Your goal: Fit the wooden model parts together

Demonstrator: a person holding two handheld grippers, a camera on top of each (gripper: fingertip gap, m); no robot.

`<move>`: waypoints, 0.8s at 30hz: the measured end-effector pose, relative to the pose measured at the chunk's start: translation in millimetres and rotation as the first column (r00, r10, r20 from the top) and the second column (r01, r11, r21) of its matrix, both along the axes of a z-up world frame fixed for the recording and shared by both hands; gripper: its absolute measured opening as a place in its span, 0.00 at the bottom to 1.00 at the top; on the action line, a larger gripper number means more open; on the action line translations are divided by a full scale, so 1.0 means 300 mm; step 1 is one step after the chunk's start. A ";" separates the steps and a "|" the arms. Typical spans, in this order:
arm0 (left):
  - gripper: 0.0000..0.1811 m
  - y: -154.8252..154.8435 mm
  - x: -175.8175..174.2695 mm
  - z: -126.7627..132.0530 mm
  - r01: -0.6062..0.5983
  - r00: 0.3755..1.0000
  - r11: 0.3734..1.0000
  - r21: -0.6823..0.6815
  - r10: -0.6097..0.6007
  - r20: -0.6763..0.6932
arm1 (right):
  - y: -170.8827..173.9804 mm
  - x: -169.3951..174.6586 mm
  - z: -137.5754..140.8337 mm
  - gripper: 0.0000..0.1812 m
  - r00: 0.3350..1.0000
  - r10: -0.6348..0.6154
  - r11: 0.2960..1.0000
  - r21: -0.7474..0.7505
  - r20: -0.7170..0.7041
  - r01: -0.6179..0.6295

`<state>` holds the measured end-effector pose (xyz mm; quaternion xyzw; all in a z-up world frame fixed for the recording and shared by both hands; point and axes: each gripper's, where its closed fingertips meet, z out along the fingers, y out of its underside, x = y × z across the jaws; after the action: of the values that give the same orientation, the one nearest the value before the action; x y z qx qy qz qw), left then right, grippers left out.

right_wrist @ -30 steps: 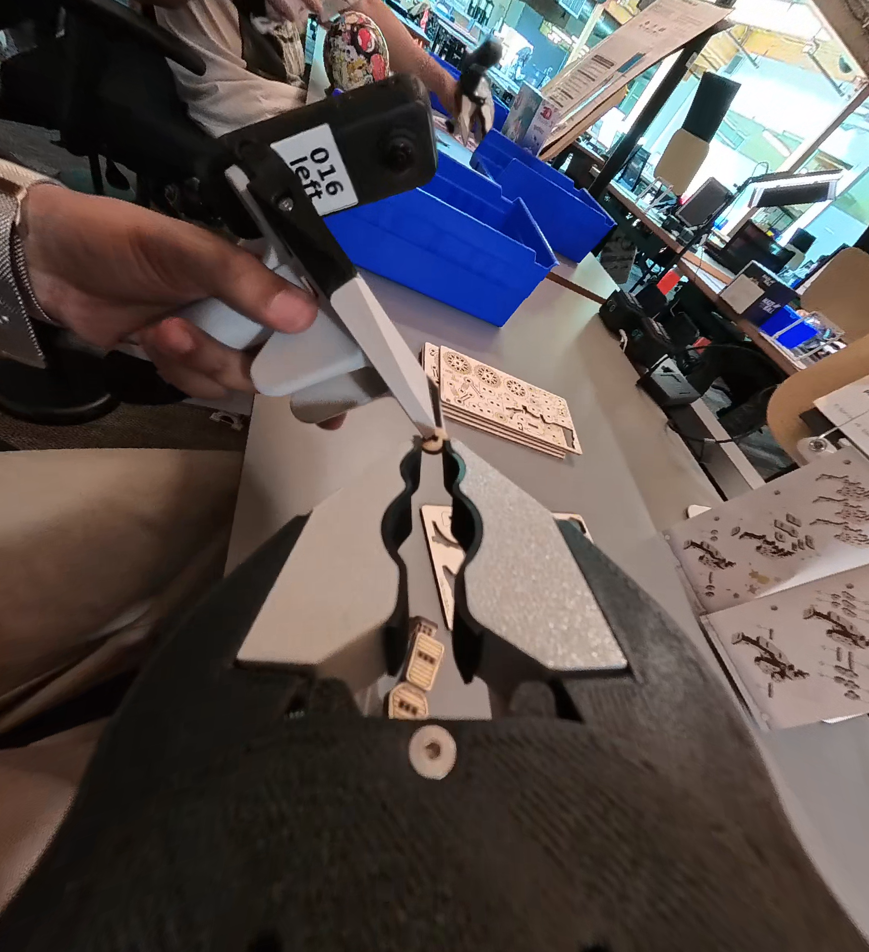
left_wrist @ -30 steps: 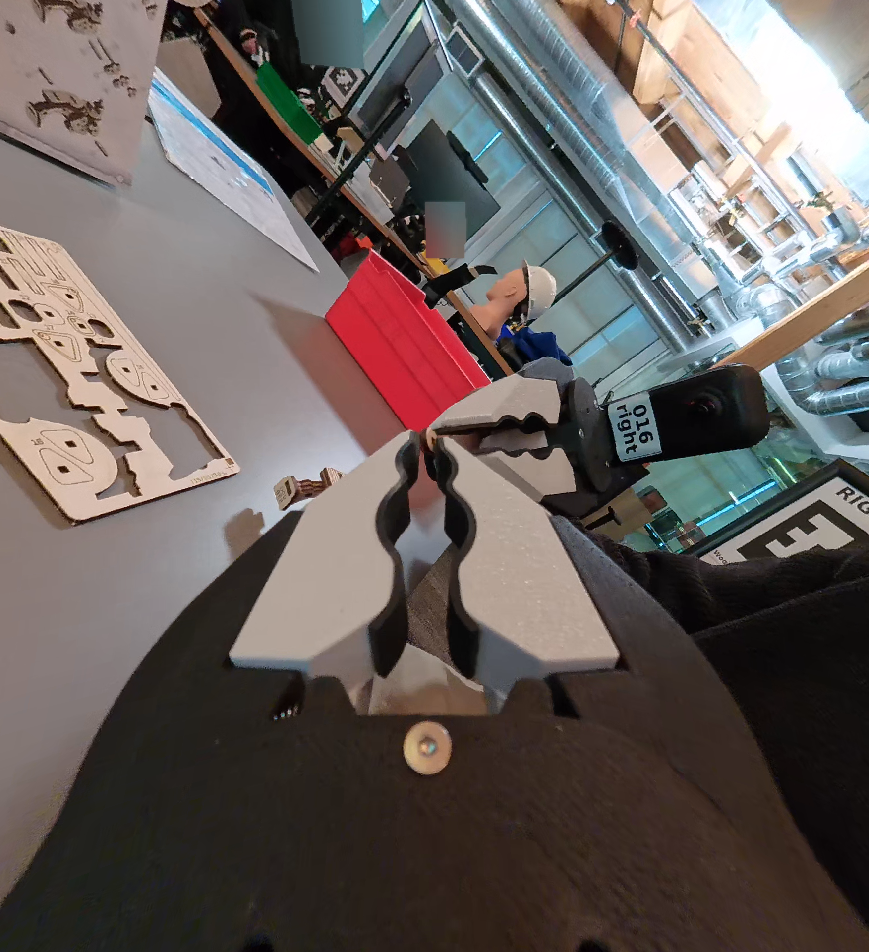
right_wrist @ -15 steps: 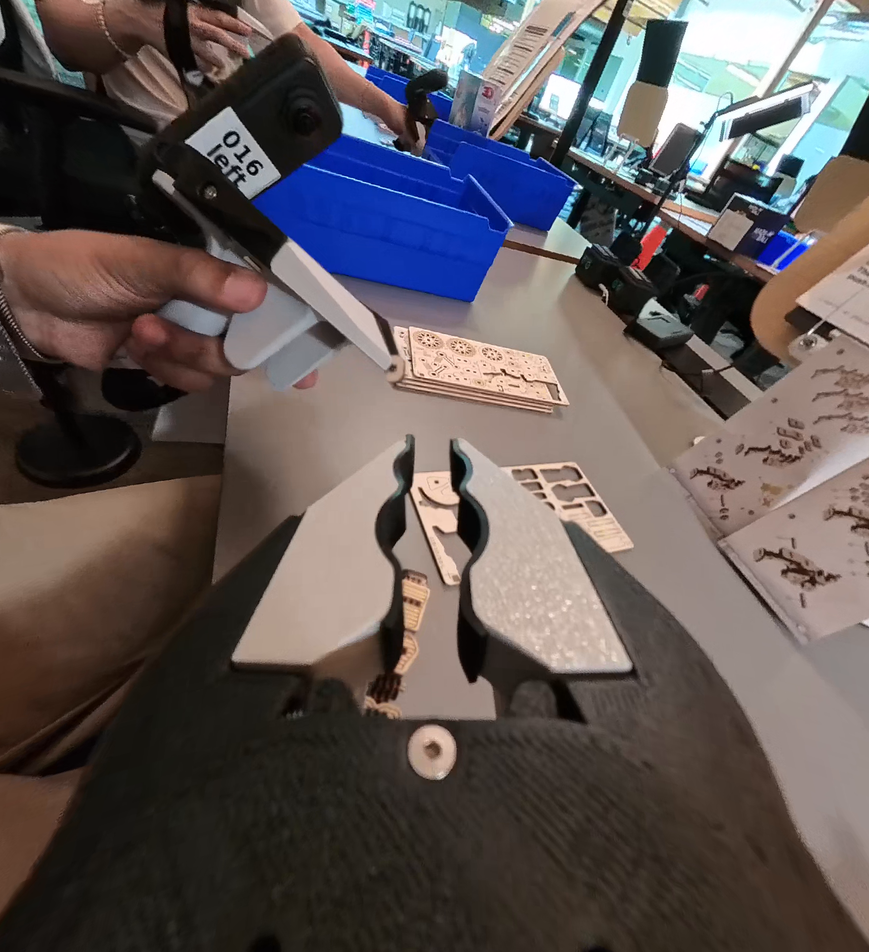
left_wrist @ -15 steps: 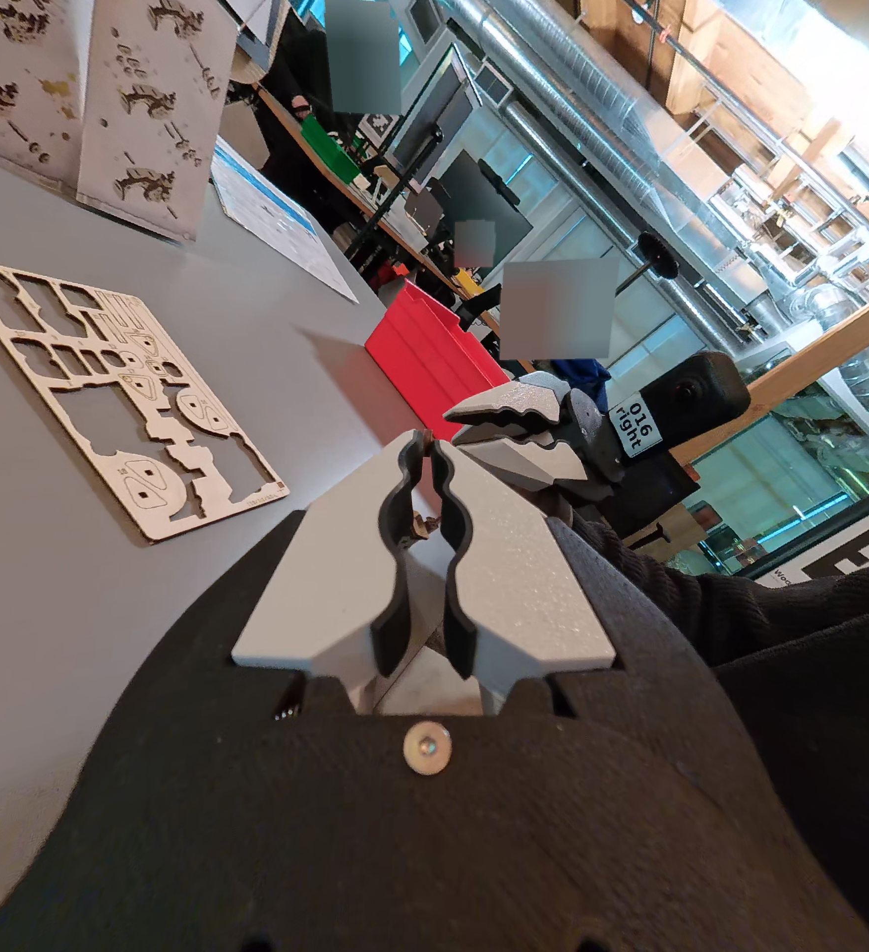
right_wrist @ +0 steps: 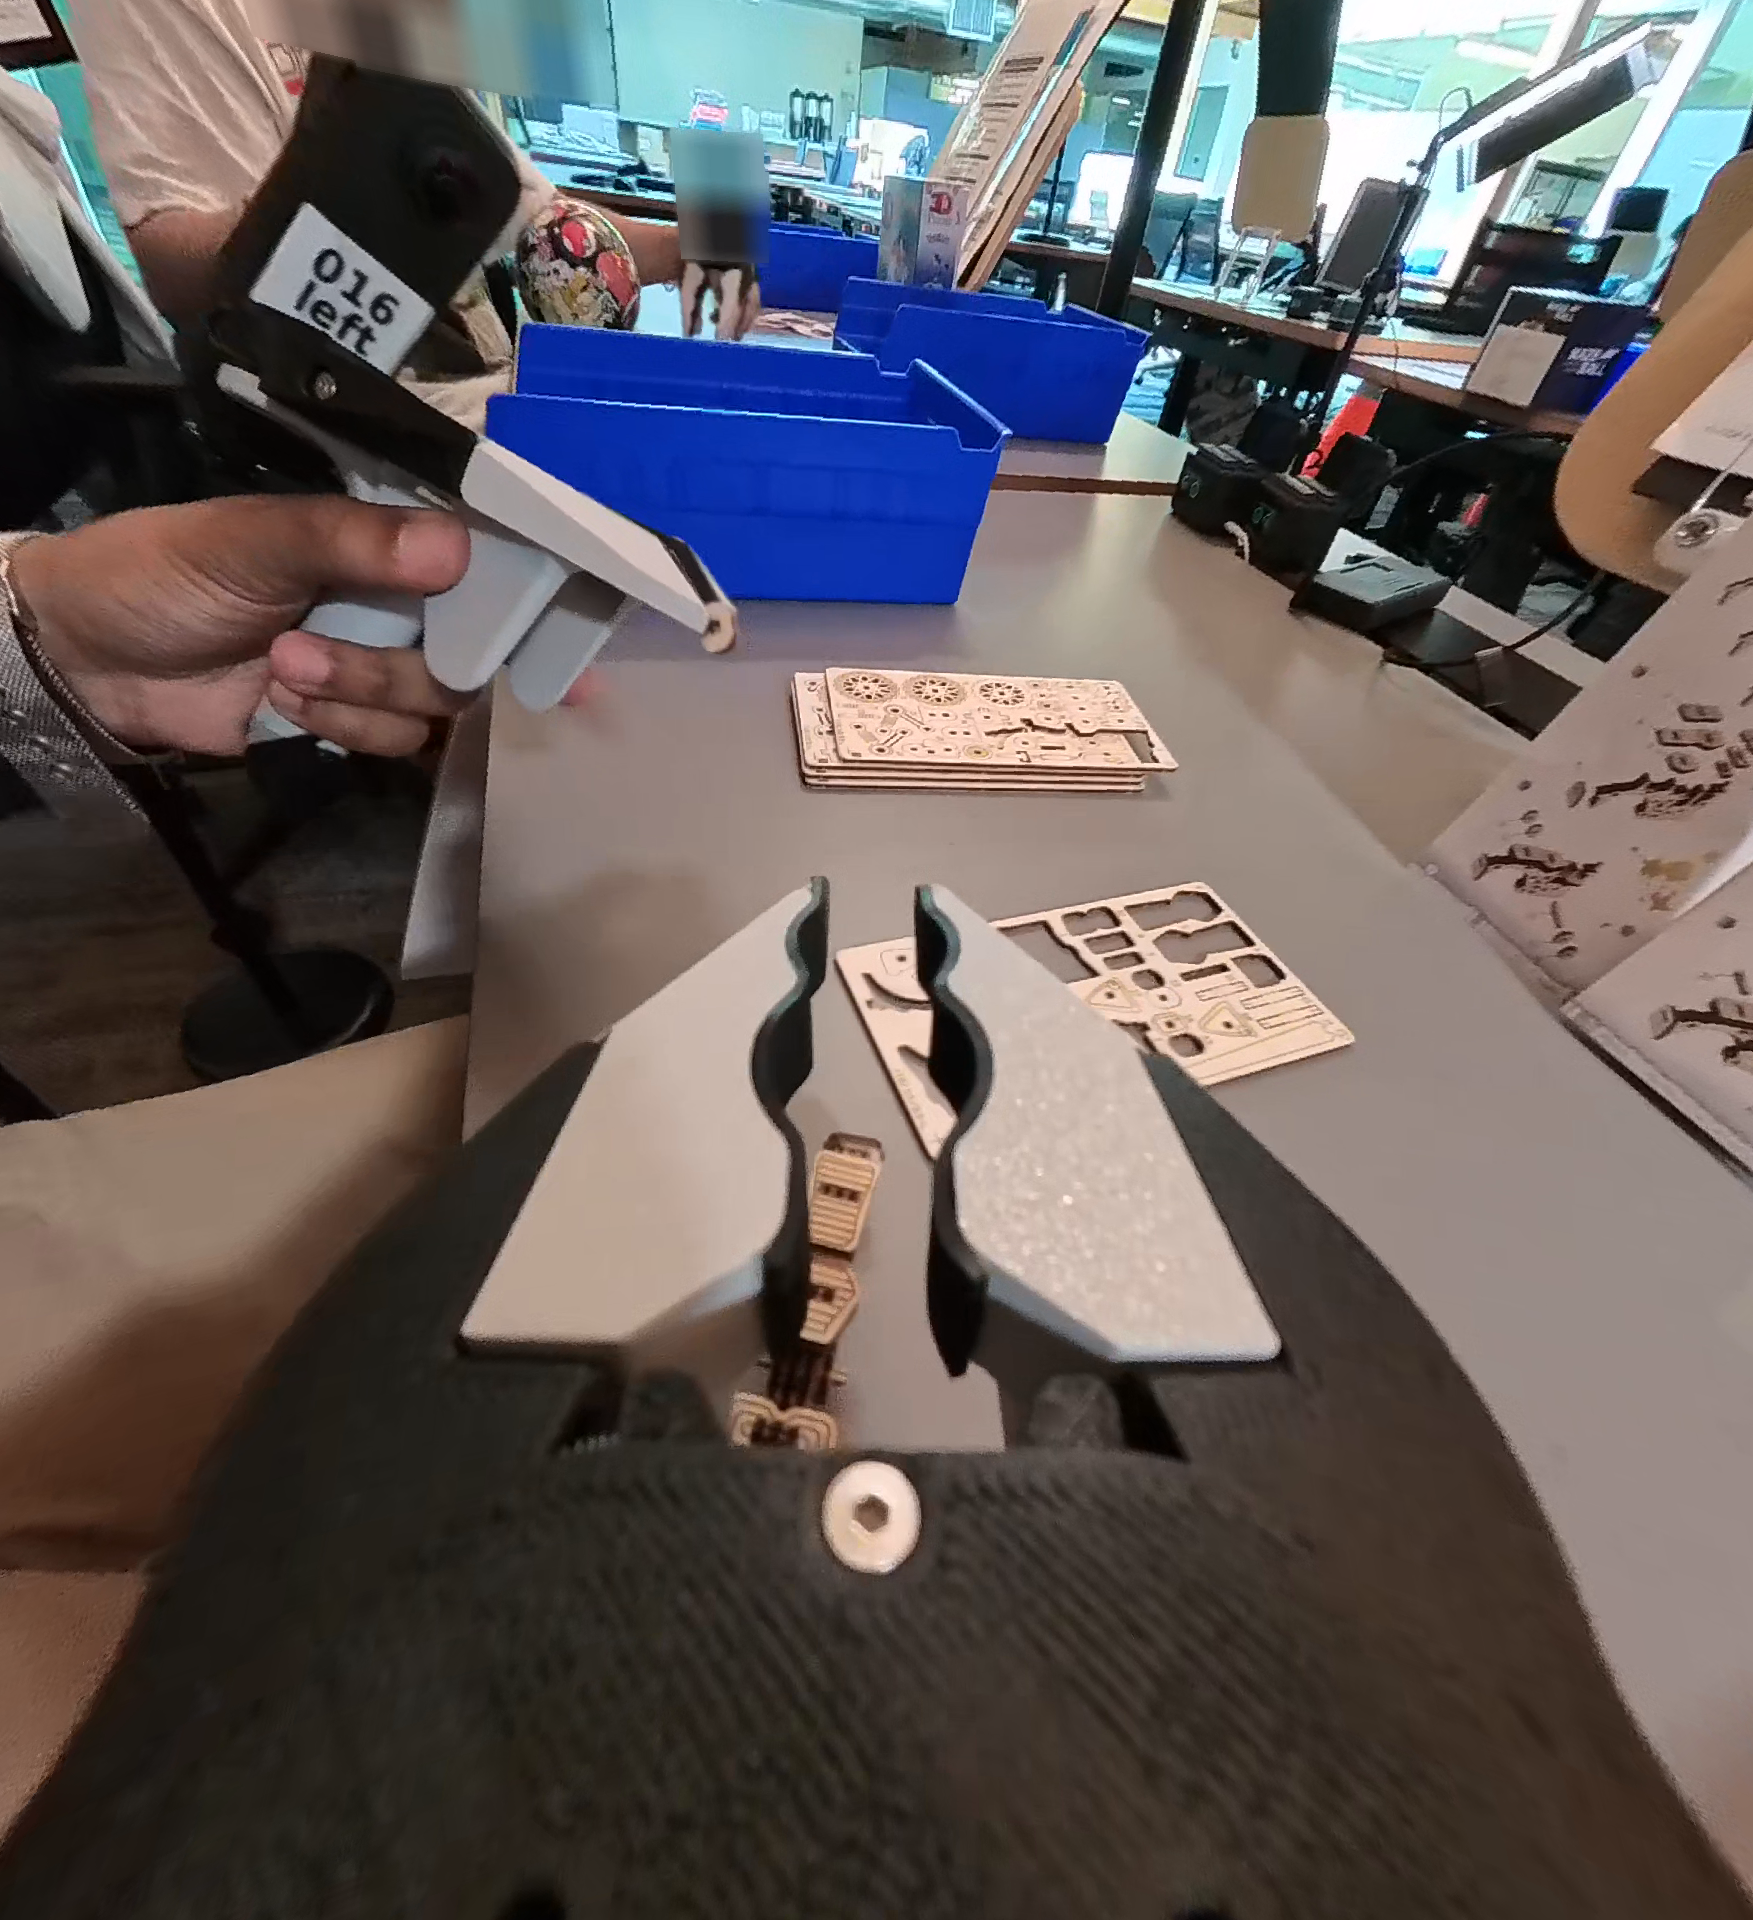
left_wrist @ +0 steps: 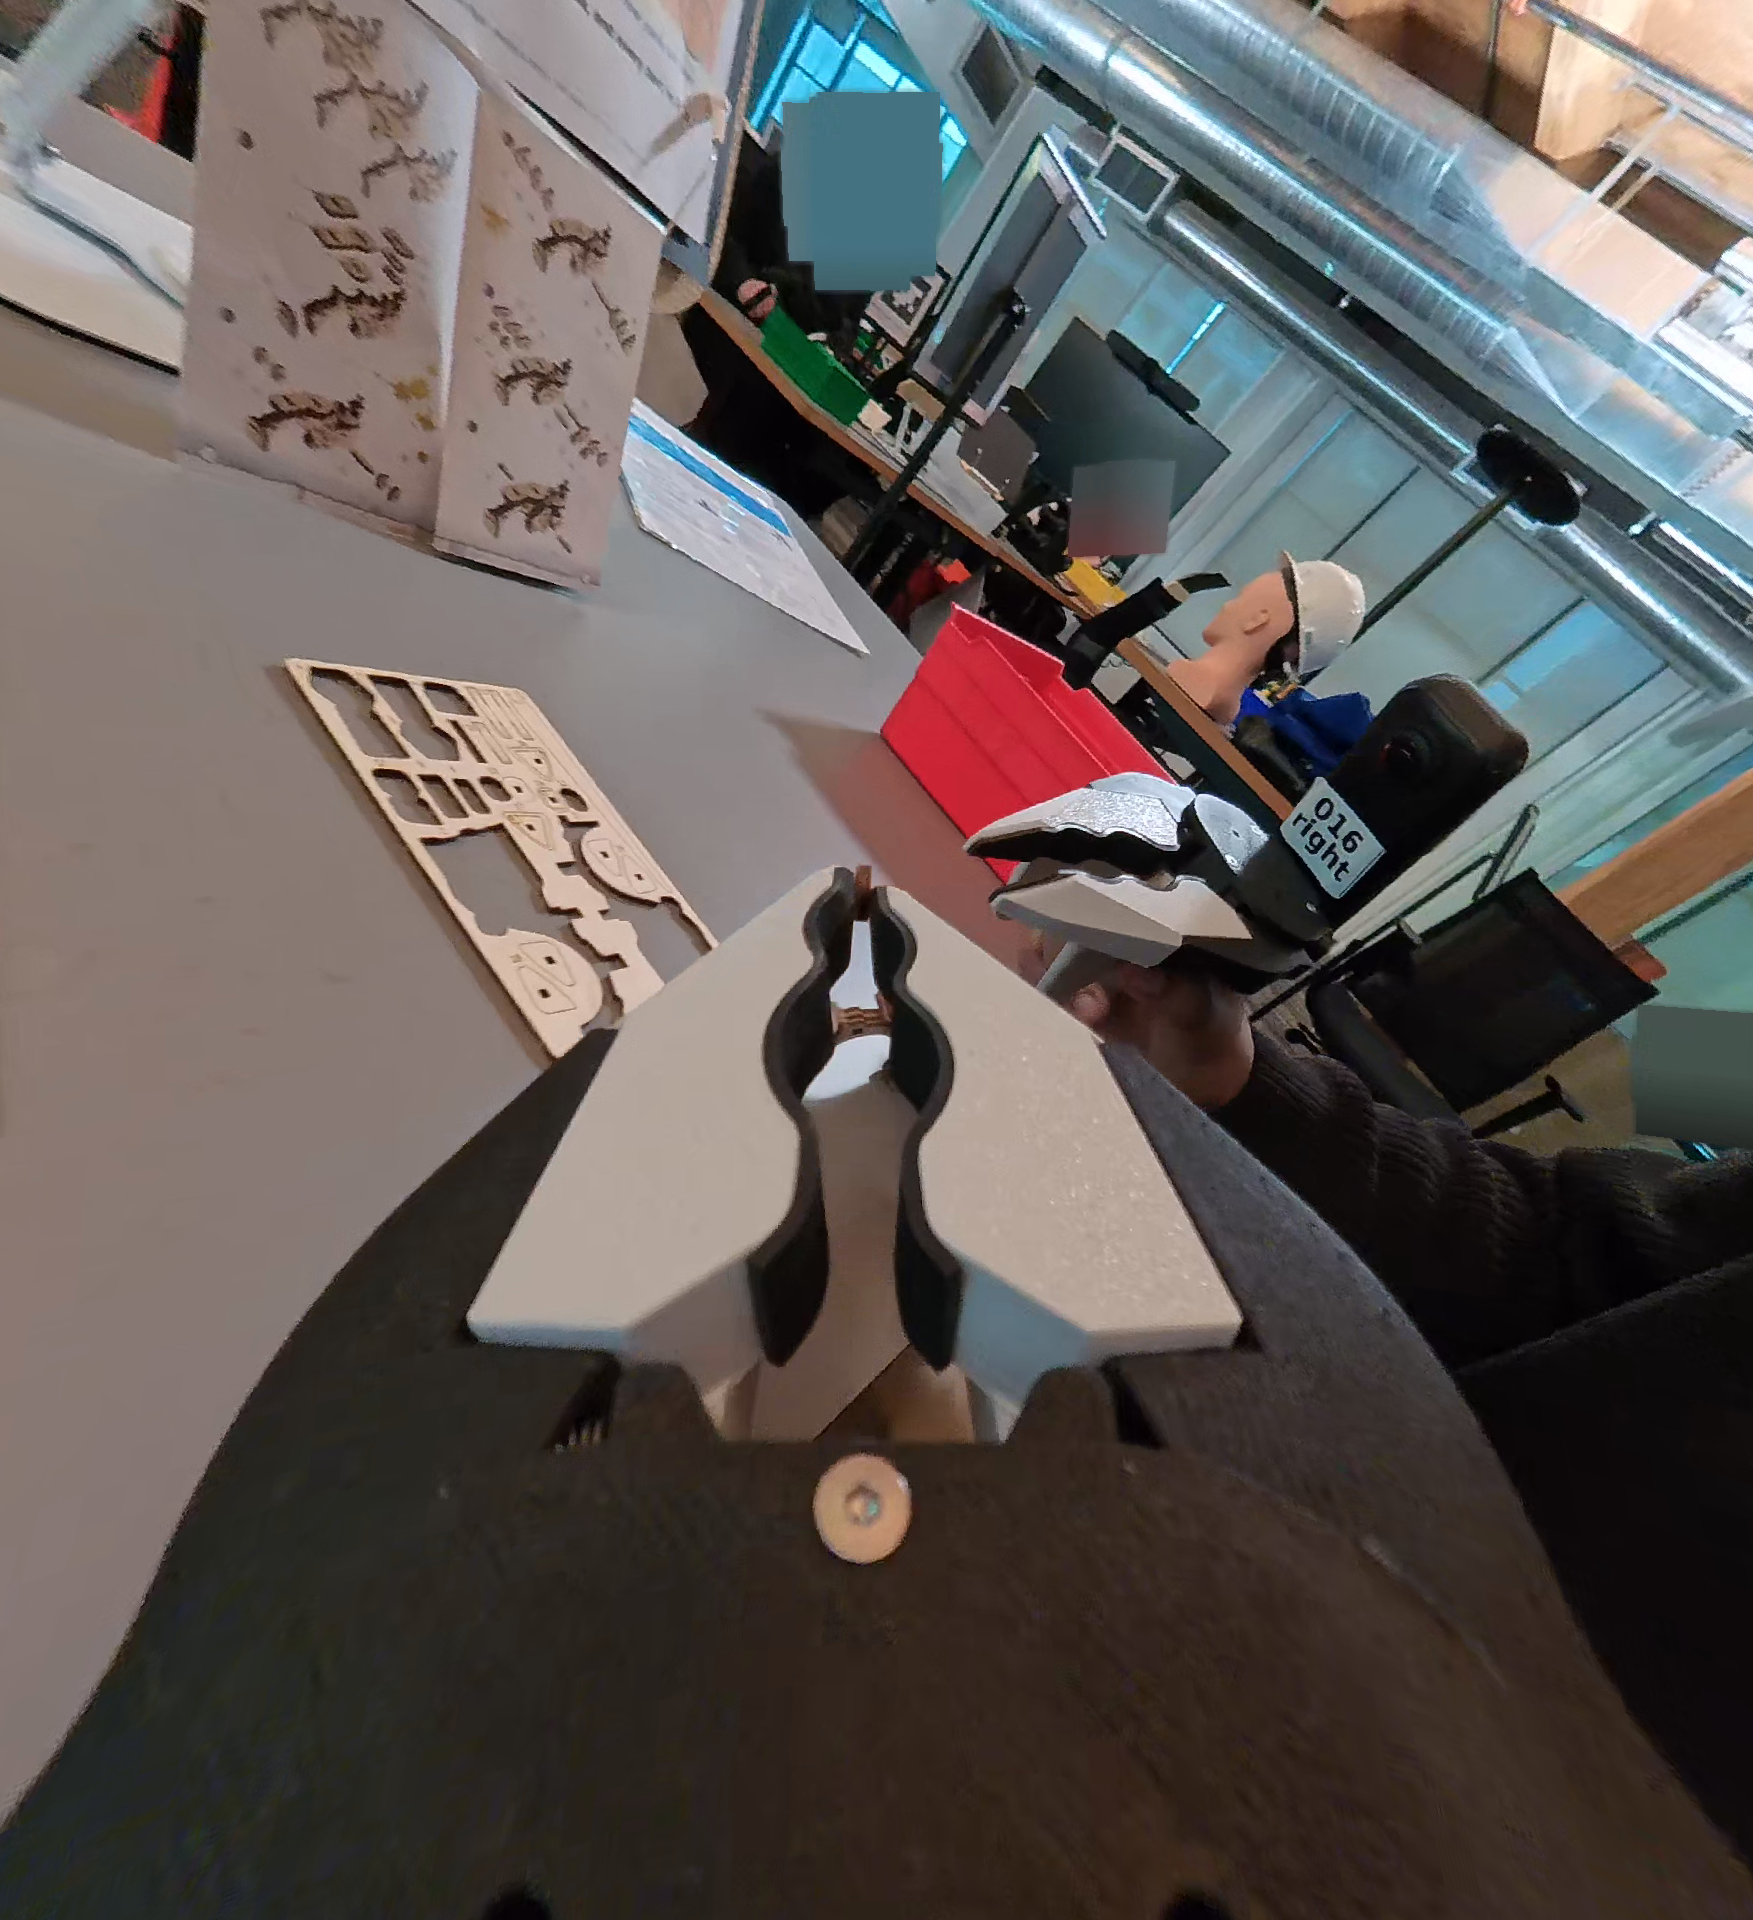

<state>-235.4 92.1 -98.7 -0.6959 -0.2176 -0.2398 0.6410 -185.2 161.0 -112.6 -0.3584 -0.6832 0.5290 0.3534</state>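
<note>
While my left tool (left_wrist: 859, 896) is clamped on a small wooden disc (right_wrist: 718, 631) at the very tips, I hold it up off the bench (right_wrist: 643, 852) so the piece stays reachable from any side. My right tool (right_wrist: 870, 906) is empty, fingers apart, hovering low over the small assembled wooden part (right_wrist: 830, 1236) lying on the bench, probably the mate for the disc. Punched-out sheet (right_wrist: 1163, 987) sits just beyond it, the stack of uncut sheets (right_wrist: 976, 727) farther back by the blue bin (right_wrist: 747, 488). Instruction pages (right_wrist: 1682, 914) stand propped on the right for reference.
</note>
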 end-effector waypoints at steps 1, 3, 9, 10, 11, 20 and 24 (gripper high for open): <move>0.00 -0.010 -0.009 -0.001 -0.012 1.000 1.000 -0.009 0.012 -0.002 | 0.005 -0.002 0.000 0.08 1.000 -0.002 1.000 -0.005 -0.001 0.002; 0.00 -0.033 -0.023 0.002 -0.031 0.999 0.999 -0.026 0.030 -0.018 | 0.015 -0.008 0.001 0.08 1.000 -0.003 1.000 -0.024 0.001 0.003; 0.01 -0.145 -0.102 -0.002 -0.143 0.983 0.973 -0.184 0.118 -0.141 | 0.031 -0.023 0.008 0.09 1.000 -0.001 0.997 -0.072 0.008 0.002; 0.00 -0.170 -0.116 0.000 -0.164 0.979 0.964 -0.209 0.133 -0.155 | 0.030 -0.022 0.008 0.09 1.000 0.002 0.997 -0.076 0.011 -0.001; 0.00 -0.195 -0.130 0.000 -0.186 0.974 0.954 -0.236 0.148 -0.170 | 0.028 -0.022 0.007 0.09 1.000 0.005 0.997 -0.080 0.015 -0.004; 0.01 -0.378 -0.252 -0.085 -0.450 0.866 0.727 -0.519 0.212 -0.454 | 0.003 -0.007 -0.012 0.09 0.998 0.038 0.996 -0.082 0.049 -0.034; 0.01 -0.412 -0.275 -0.099 -0.539 0.793 0.611 -0.580 0.136 -0.594 | -0.010 -0.003 -0.015 0.09 0.997 0.050 0.995 -0.092 0.053 -0.045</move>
<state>-317.9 -31.6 -128.3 -0.8705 -0.2548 0.1827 0.3793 -186.2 157.9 -117.1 -0.3724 -0.6764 0.5575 0.3051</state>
